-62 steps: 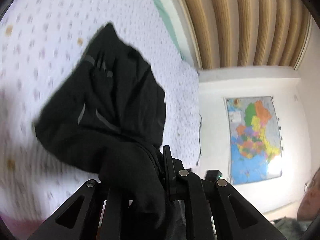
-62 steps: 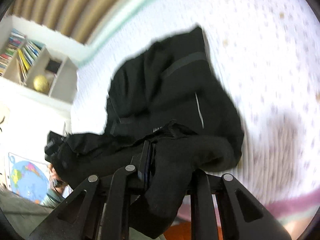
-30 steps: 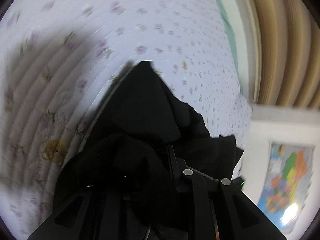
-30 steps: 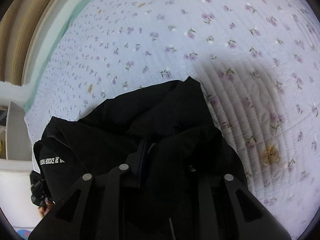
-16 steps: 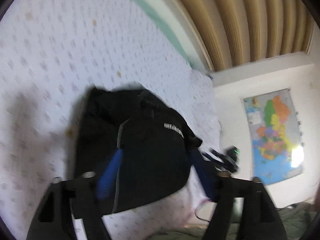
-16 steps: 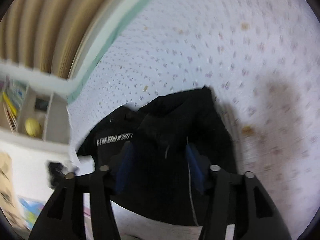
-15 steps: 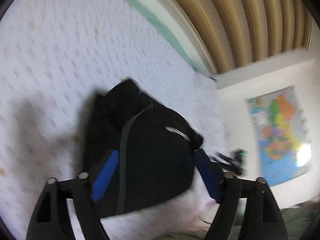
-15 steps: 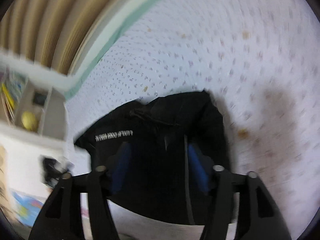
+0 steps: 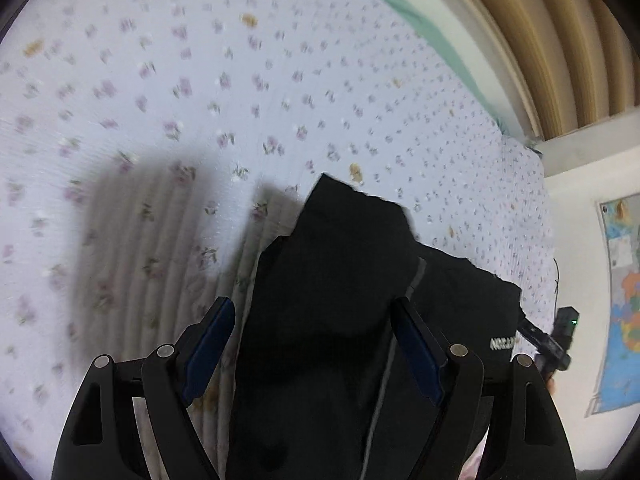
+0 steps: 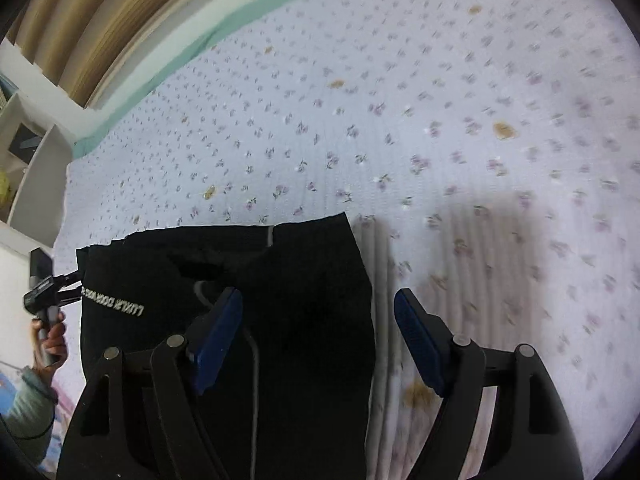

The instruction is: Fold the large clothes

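A: Where is the black garment (image 9: 332,300)?

B: It lies folded on the flowered bedspread (image 9: 200,92). In the left wrist view it fills the lower middle, from six o'clock up toward twelve, with white lettering (image 9: 502,343) near four o'clock. In the right wrist view it sits lower left, around seven o'clock, its top edge running roughly level.

A: And the left gripper (image 9: 316,344)?

B: Its jaws stand wide apart over the cloth; the blue pads (image 9: 208,348) press on nothing. Whether they touch the fabric beneath cannot be told.

A: The right gripper (image 10: 318,340)?

B: Its jaws are opening. The garment's right edge lies below, between them, but neither pad clamps it. One pad is over the cloth, the other over bare bedspread at four o'clock.

A: Anything else?

B: A wall map (image 9: 622,304) at three o'clock in the left view, and wooden slats (image 10: 76,20) at eleven o'clock in the right.
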Demonstrator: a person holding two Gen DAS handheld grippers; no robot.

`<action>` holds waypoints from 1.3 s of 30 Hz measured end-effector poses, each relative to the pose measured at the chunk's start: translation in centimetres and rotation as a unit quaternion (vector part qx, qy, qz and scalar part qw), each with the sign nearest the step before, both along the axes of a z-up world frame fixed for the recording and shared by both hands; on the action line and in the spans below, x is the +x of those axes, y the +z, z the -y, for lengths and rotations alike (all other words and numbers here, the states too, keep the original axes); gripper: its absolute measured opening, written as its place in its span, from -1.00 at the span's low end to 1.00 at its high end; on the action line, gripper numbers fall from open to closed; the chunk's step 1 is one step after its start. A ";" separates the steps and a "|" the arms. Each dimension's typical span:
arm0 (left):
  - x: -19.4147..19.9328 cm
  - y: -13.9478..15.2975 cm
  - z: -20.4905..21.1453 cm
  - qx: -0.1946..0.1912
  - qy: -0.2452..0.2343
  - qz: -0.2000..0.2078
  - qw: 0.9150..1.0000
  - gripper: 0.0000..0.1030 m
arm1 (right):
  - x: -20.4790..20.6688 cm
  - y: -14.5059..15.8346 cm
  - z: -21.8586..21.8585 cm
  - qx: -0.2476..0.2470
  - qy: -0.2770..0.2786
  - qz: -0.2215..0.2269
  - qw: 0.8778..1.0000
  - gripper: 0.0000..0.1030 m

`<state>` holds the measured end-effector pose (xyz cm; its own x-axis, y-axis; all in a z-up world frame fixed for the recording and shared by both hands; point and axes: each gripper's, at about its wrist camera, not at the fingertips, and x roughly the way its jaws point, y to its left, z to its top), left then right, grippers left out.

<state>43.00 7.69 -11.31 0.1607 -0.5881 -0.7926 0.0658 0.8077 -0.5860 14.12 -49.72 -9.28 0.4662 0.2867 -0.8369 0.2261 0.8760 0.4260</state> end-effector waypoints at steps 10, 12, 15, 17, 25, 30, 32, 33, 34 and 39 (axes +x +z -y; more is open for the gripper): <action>-1.2 1.2 1.0 0.028 -0.008 0.037 0.999 -0.56 | -0.1 1.0 -2.0 -0.047 0.009 0.034 0.998 -0.60; -1.8 3.4 0.1 0.015 0.008 0.059 0.998 -0.64 | -0.6 3.3 -2.3 -0.068 0.005 0.059 0.996 -0.63; -1.3 7.2 -0.2 -0.013 0.021 0.098 0.995 -0.72 | 0.4 7.5 -3.2 -0.123 0.012 0.093 0.988 -0.67; -0.2 9.3 0.3 -0.011 0.029 0.126 0.992 -0.76 | 1.6 8.5 -3.4 -0.148 0.014 0.102 0.984 -0.68; 5.2 -1.0 3.1 0.091 0.029 0.024 0.995 -0.68 | 7.2 -2.6 -2.1 -0.121 -0.014 -0.020 0.992 -0.68; 5.4 -2.9 1.8 0.047 0.050 -0.005 0.998 -0.59 | 6.7 -3.4 -1.6 -0.092 -0.037 -0.035 0.994 -0.59; 5.0 -1.2 0.5 0.033 0.049 0.010 0.998 -0.41 | 5.8 -1.4 -1.0 -0.081 -0.058 -0.028 0.995 -0.42; 4.8 0.0 -0.4 0.029 0.047 0.018 0.998 -0.33 | 5.4 -0.6 -0.7 -0.082 -0.065 -0.024 0.994 -0.40; 4.5 1.4 -1.4 0.032 0.047 0.029 0.998 -0.11 | 4.5 1.0 -0.5 -0.091 -0.077 -0.015 0.993 -0.34; 2.8 6.8 -5.1 0.144 0.067 0.080 0.984 0.12 | -0.1 8.1 -2.4 -0.111 -0.087 0.041 0.989 0.06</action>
